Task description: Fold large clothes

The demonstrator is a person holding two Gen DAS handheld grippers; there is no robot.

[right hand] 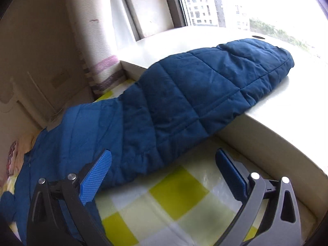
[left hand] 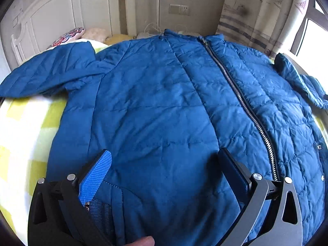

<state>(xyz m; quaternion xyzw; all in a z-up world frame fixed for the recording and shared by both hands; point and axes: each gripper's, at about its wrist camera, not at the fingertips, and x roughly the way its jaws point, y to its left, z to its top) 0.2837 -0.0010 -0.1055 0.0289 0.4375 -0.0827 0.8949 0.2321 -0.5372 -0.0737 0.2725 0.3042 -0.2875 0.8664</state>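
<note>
A large blue quilted jacket [left hand: 155, 106] lies front up on the bed, zipped, its silver zipper [left hand: 244, 102] running down the middle. Its left sleeve [left hand: 47, 73] is spread out to the left. My left gripper [left hand: 164, 157] is open and empty, just above the jacket's lower left front. In the right wrist view the other sleeve [right hand: 194, 98] stretches out from the bed onto the white window sill [right hand: 276, 106]. My right gripper [right hand: 164, 157] is open and empty, over the sleeve's lower edge and the bedsheet.
The bed has a yellow and white checked sheet [right hand: 174, 186] [left hand: 24, 135]. A white headboard [left hand: 61, 14] and pillows [left hand: 69, 37] are at the far left. A curtain [left hand: 256, 14] and a window [right hand: 215, 2] are at the right side.
</note>
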